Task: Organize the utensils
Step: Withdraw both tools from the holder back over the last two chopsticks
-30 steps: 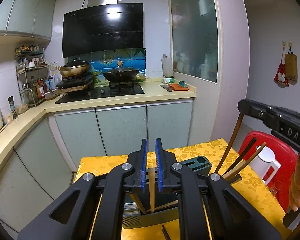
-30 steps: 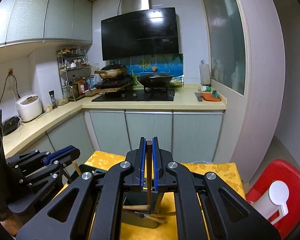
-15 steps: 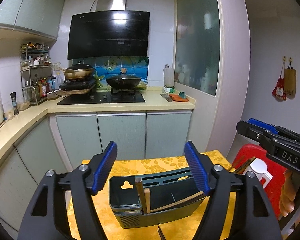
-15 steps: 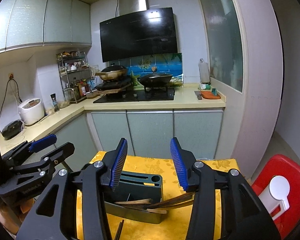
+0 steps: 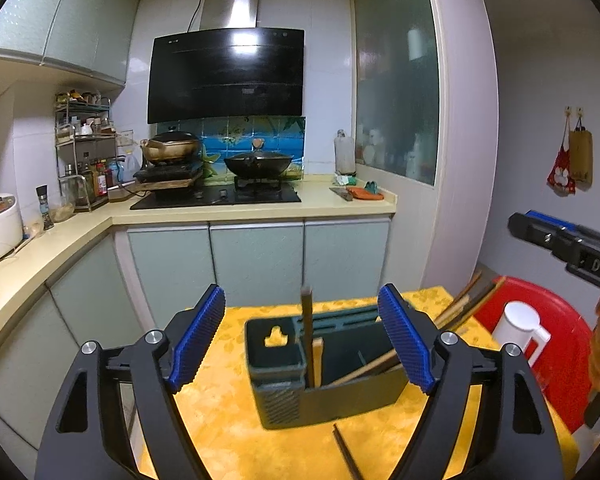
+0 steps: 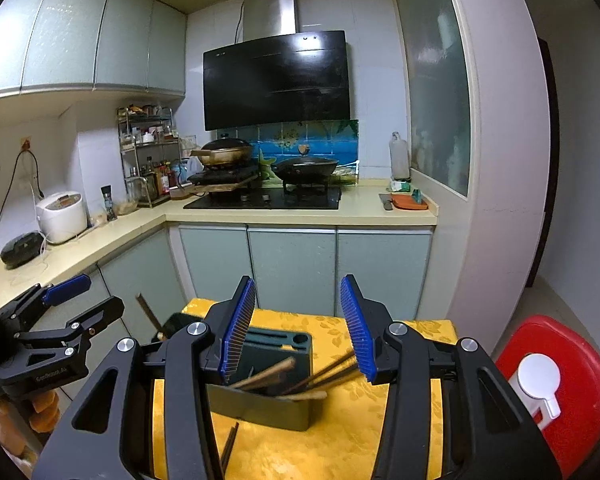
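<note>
Two tools appear, one per hand, both with their blue-padded fingers spread wide and nothing held between them. Left tool (image 5: 302, 342): it hovers above the desk (image 5: 220, 408), which is covered by one yellow patterned cloth, and its fingers frame the utensil holder. Right tool (image 6: 298, 326): likewise wide apart and empty, above the same holder; in the left wrist view it enters from the right edge.

One dark green utensil holder (image 5: 328, 364) stands on the yellow cloth, divided into compartments, with a slotted block along its far side. In the left wrist view, one dark stick (image 5: 308, 336) stands nearly upright at the partition by the holder's left compartment, with one pale flat wooden piece (image 5: 318, 360) just beside it; which compartment each occupies cannot be told. Several wooden chopsticks (image 6: 300, 376) lean toward the right in the large compartment; at least four show in the right wrist view, though the exact count is unclear where they overlap. One loose dark chopstick (image 5: 348, 456) lies on the cloth in front of the holder, apart from it.

One red plastic stool (image 6: 556, 384) stands right of the desk, carrying one white jug (image 5: 520, 326). Behind, the kitchen counter bears one stove with two pans, one spice rack, and one white rice cooker (image 6: 62, 216).
</note>
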